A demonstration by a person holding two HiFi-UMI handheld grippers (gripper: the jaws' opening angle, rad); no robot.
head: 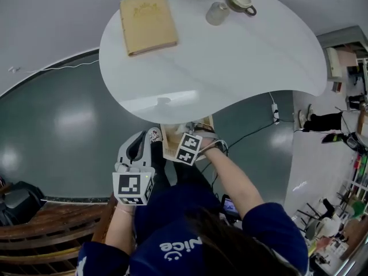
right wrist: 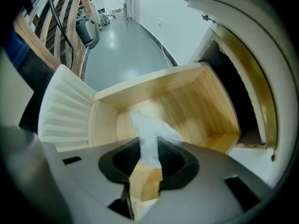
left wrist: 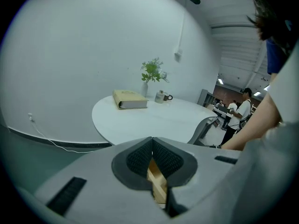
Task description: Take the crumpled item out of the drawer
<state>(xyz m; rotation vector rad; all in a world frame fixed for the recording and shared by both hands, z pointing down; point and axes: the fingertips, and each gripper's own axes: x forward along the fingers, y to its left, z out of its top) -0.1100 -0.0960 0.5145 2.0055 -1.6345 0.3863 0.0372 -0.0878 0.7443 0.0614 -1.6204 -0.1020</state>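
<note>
Pinched between the pads of down-pointing right gripper [right wrist: 149, 158]: crumpled white paper-like wad [right wrist: 148, 132], over the middle of the floor of open light wooden drawer [right wrist: 212, 108]; contact with the floor unclear. Drawer pulled out from under near edge of white rounded table [head: 230, 68]. Left gripper [left wrist: 152, 155] closed, pads together, nothing between, just left of drawer. Near table's far left edge: tan hardcover book [head: 148, 22].
</note>
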